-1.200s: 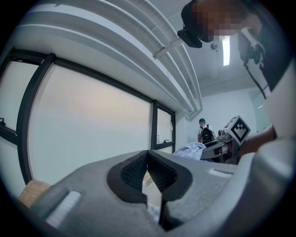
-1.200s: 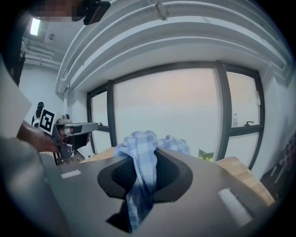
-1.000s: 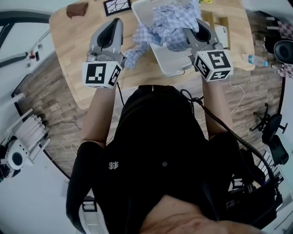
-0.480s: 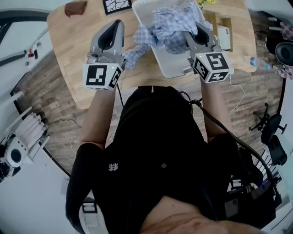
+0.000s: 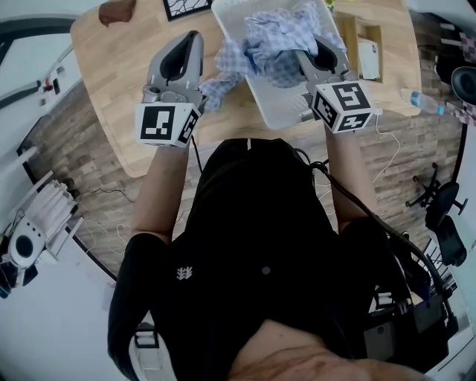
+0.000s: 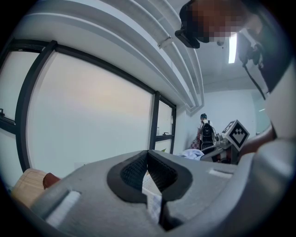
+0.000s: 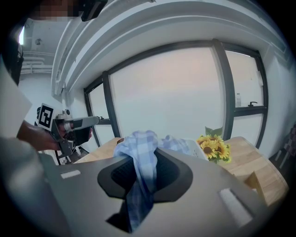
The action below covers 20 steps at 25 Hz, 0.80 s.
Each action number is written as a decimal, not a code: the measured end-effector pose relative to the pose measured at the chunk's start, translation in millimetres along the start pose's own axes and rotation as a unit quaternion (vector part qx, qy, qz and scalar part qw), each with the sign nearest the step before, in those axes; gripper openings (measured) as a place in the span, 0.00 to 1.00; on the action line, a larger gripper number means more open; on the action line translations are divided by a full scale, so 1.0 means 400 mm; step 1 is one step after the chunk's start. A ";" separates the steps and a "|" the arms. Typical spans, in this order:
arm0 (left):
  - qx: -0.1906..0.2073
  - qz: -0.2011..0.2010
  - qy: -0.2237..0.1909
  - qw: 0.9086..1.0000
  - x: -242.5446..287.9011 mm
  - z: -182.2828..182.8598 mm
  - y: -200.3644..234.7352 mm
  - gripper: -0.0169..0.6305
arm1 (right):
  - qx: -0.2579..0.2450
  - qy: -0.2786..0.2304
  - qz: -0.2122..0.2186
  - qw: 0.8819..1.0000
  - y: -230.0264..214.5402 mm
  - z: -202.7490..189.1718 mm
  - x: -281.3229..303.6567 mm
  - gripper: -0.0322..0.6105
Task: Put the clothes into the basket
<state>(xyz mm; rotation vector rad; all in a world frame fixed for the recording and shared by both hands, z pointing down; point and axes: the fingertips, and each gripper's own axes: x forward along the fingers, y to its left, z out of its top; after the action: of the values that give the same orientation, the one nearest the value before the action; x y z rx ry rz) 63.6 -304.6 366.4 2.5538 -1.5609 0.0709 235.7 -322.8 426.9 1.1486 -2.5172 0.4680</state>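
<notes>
A blue checked cloth (image 5: 279, 41) is bunched over the white basket (image 5: 277, 111), and one end trails left off the rim onto the table. My left gripper (image 5: 192, 39) hangs left of the basket, shut on that trailing end; checked fabric (image 6: 152, 201) shows in the gap between its jaws (image 6: 149, 155). My right gripper (image 5: 315, 41) is over the basket's right side. It is shut on the cloth (image 7: 144, 152), which drapes over and between its jaws (image 7: 155, 151) and hides their tips. Both grippers point up and away from the person.
The basket stands on a round wooden table (image 5: 111, 74). A dark brown object (image 5: 119, 10) and a black-framed picture (image 5: 186, 6) lie at its far edge. A wooden box (image 5: 364, 41) and a water bottle (image 5: 424, 100) are at the right. Sunflowers (image 7: 213, 147) stand behind the basket.
Both grippers have kept their hold on the cloth. The cloth and the right gripper have shifted slightly farther over the basket; the left gripper has hardly moved.
</notes>
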 end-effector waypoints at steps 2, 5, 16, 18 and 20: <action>-0.001 0.000 0.003 1.000 0.008 -0.006 0.000 0.03 | 0.003 0.006 0.002 1.000 -0.006 -0.010 0.007 0.17; -0.003 0.001 0.007 1.000 0.017 -0.018 -0.002 0.03 | 0.009 0.010 0.006 1.000 -0.013 -0.022 0.013 0.17; -0.001 -0.003 0.020 1.000 0.007 -0.053 0.008 0.03 | -0.006 0.035 -0.002 0.999 0.003 -0.061 0.054 0.19; -0.001 -0.004 0.025 1.000 0.007 -0.061 0.014 0.03 | -0.009 0.036 -0.004 0.999 0.000 -0.061 0.058 0.19; -0.001 -0.003 0.029 1.000 0.008 -0.066 0.019 0.03 | -0.012 0.039 -0.003 0.999 -0.003 -0.063 0.063 0.19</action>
<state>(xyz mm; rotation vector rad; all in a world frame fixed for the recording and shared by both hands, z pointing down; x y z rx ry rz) 59.2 -306.9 393.7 2.5324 -1.5312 0.1405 225.0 -329.5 460.3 1.1074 -2.4444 0.4703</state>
